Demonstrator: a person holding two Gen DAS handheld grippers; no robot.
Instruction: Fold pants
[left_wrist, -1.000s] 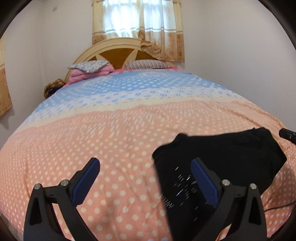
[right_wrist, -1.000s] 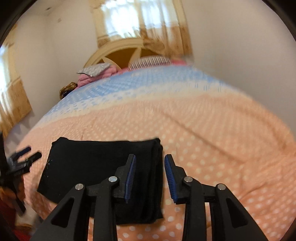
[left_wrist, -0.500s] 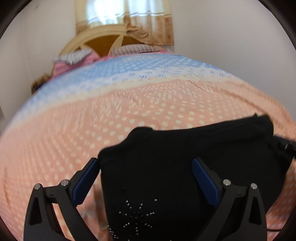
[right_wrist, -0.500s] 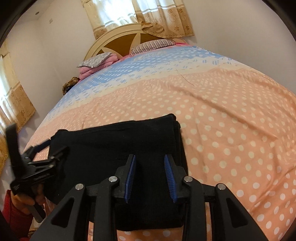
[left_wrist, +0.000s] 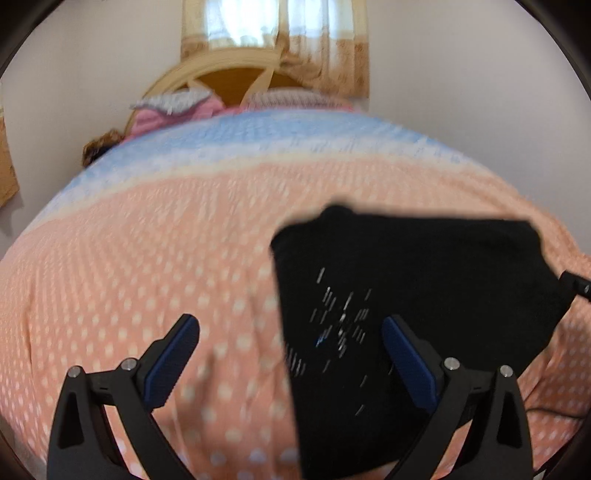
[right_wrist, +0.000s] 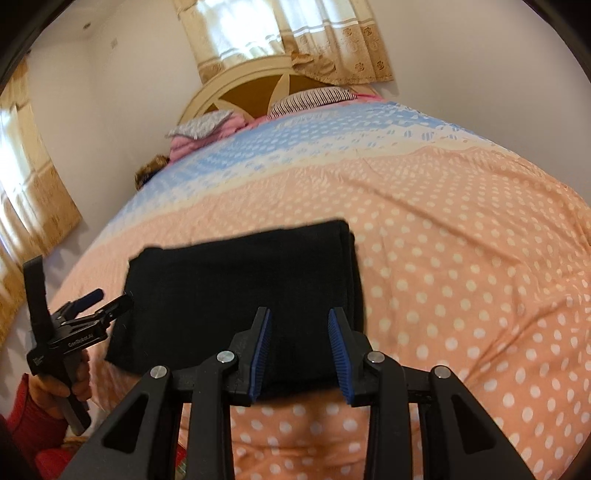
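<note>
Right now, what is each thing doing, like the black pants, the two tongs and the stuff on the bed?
Black pants: folded into a flat rectangle, lying on the bedspread.
Left tongs: wide open, holding nothing.
Right tongs: partly open, holding nothing, over the near edge of the pants.
Polka-dot bedspread: spread over the bed, lightly wrinkled.
Pillows: lying at the headboard.
Window curtains: drawn shut, light coming through.

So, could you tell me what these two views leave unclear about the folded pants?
- Left wrist view: the pants and their sparkly decoration are motion-blurred; the left gripper's right finger covers part.
- Right wrist view: the right gripper hides their near edge.
- Layers: hidden underneath.
</note>
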